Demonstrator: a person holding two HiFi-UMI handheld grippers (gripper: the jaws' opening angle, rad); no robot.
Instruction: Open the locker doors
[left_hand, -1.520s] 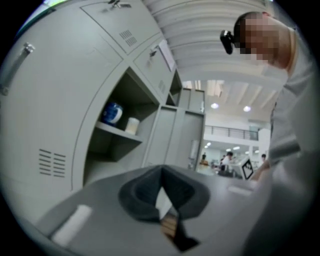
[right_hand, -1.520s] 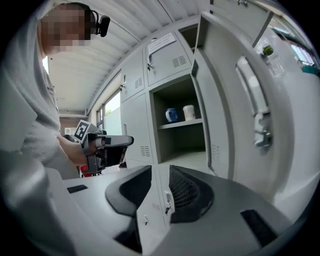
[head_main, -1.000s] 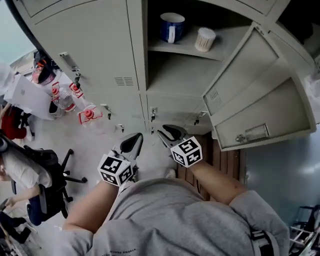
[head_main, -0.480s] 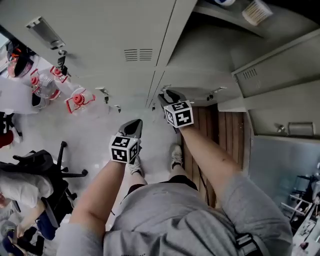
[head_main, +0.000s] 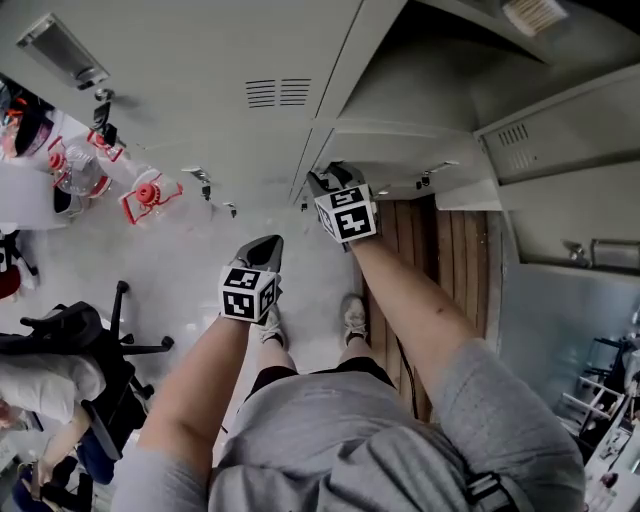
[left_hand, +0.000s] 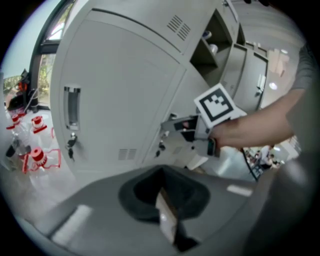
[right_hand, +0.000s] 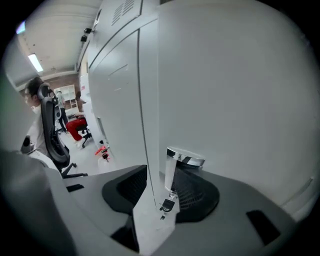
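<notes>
Clearly, the chrome handle stands upright on the locker door.

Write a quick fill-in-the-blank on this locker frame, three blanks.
1. The right gripper has its jaws astride a locker door edge, beside a chrome ____.
2. The left gripper holds ____.
3. The bottles beside the lockers have ____ tops.
Missing: handle; nothing; red.
The right jaws have just been opening, with the door edge between them.
</notes>
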